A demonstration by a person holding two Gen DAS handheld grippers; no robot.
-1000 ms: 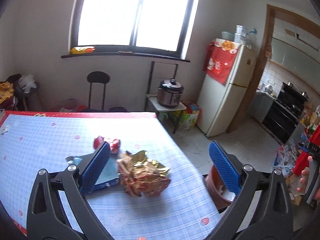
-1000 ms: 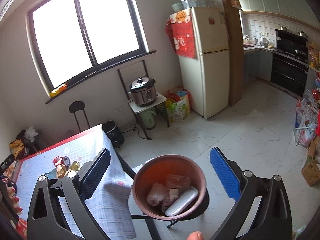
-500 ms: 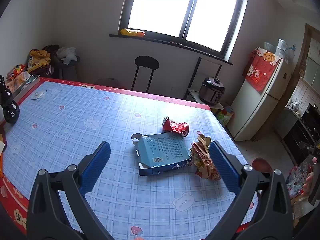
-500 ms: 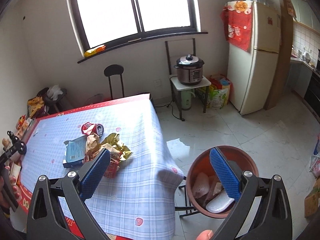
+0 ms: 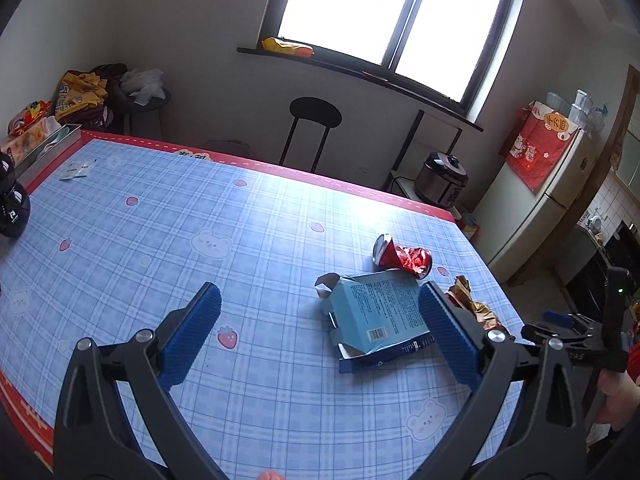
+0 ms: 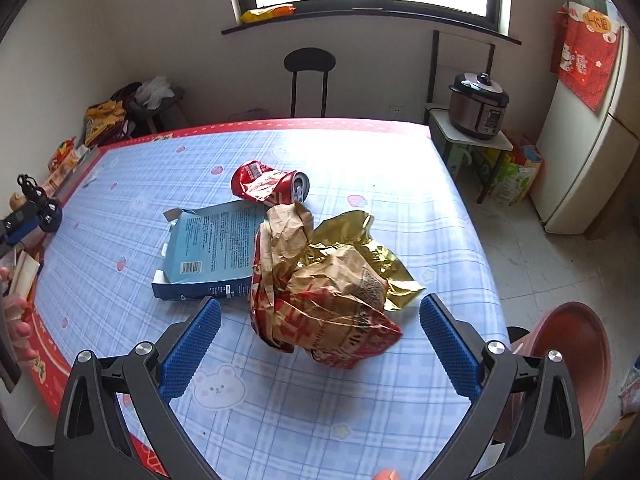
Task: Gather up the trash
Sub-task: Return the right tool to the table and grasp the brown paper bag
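- The left gripper was held above the table with its blue-padded fingers spread wide and nothing between them.
- The flattened blue carton was seen lying on the checked tablecloth just inside the left gripper's right-hand finger, which overlapped its edge in the left wrist view; whether the two touched could not be told.
- The crushed red can was found on its side just beyond the carton, near the far right part of the table.
- The right gripper was likewise held open, its fingers set apart on either side of the crumpled paper bag, with nothing pinched.
- The bag, brown with red print and gold foil, was seen resting on the cloth against the carton's right end, with the can behind it.
- A reddish-brown bin was visible off the table's right edge, low beside the right gripper.
- A fridge, a pressure cooker on a small stand and a black stool were seen beyond the table.
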